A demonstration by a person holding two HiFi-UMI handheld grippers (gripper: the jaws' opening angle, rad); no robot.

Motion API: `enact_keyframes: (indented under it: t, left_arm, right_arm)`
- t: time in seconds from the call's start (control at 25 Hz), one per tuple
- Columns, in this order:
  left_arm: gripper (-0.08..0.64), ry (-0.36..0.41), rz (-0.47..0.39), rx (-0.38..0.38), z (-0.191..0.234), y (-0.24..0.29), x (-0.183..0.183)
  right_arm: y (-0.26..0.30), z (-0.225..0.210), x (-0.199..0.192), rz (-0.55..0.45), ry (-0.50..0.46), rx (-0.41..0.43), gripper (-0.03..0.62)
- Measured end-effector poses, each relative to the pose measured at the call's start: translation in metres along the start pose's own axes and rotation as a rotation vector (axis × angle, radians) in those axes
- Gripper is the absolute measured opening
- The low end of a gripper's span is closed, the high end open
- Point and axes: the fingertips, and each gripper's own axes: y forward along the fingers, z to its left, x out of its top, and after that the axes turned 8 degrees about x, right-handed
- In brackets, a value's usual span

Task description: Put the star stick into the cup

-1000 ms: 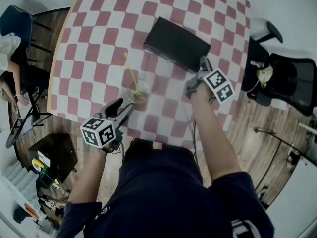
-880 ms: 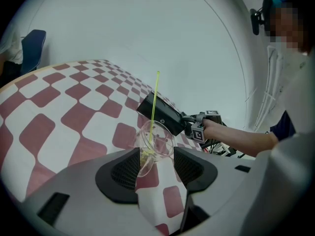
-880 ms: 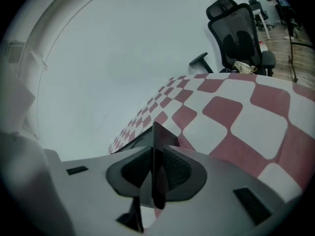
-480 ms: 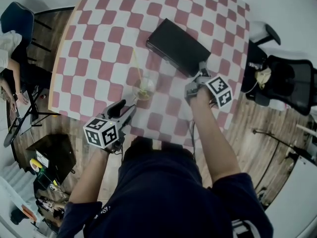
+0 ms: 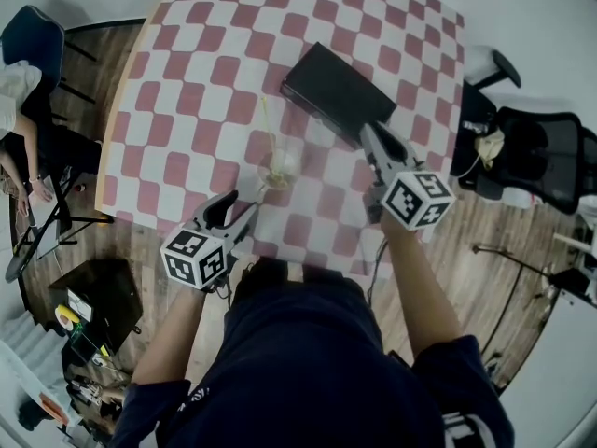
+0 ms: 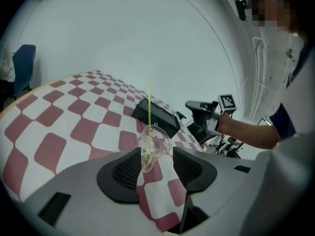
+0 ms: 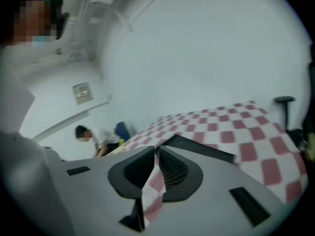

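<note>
A clear plastic cup (image 5: 280, 166) stands on the red-and-white checked table (image 5: 196, 73). The thin yellow star stick (image 5: 269, 129) stands in it and leans toward the far left. My left gripper (image 5: 239, 209) is open near the table's front edge. The cup (image 6: 154, 144) shows just beyond its jaw tips, untouched, in line with the left gripper (image 6: 155, 154). My right gripper (image 5: 367, 133) hangs over the near end of the black box (image 5: 338, 91). Its jaws have just been closing and leave only a narrow gap at the right gripper (image 7: 155, 154), with nothing between them.
The black box (image 6: 155, 114) lies behind the cup, right of centre. A black office chair (image 5: 541, 152) stands off the table's right side. At the left are a blue chair (image 5: 33, 40) and a seated person (image 5: 14, 110). The table's front edge (image 5: 187, 231) runs just under my left gripper.
My right gripper has lifted off the table beside the box, rolled so its marker cube faces up, and now points over the box. The cup and the stick have stayed put.
</note>
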Motion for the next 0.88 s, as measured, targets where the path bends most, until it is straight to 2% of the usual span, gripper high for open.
enact_keyframes:
  t: [0.04, 0.08, 0.16, 0.28, 0.36, 0.44, 0.68, 0.88]
  left_arm:
    - [0.219, 0.026, -0.013, -0.002, -0.002, -0.004, 0.005]
    - [0.199, 0.050, -0.026, -0.006, -0.005, -0.007, 0.009]
    - [0.187, 0.084, -0.047, -0.015, -0.011, -0.012, 0.016]
    - [0.184, 0.115, -0.063, -0.023, -0.017, -0.019, 0.022]
    - [0.183, 0.118, -0.072, -0.021, -0.017, -0.024, 0.022]
    - [0.183, 0.112, -0.079, -0.013, -0.012, -0.029, 0.021]
    - [0.184, 0.080, -0.088, 0.006, 0.009, -0.041, 0.017]
    - [0.183, 0.096, -0.093, -0.003, 0.014, -0.041, 0.022]
  right_arm:
    - [0.016, 0.035, 0.003, 0.046, -0.082, 0.110, 0.040]
    - [0.032, 0.064, 0.002, 0.091, -0.152, 0.191, 0.040]
    - [0.062, 0.102, -0.002, 0.158, -0.242, 0.266, 0.040]
    - [0.101, 0.121, -0.008, 0.207, -0.237, 0.282, 0.044]
    - [0.121, 0.124, -0.015, 0.243, -0.204, 0.286, 0.099]
    - [0.135, 0.125, -0.020, 0.269, -0.184, 0.280, 0.107]
    - [0.147, 0.123, -0.022, 0.286, -0.150, 0.272, 0.066]
    - [0.144, 0.135, -0.018, 0.258, -0.147, 0.305, 0.028]
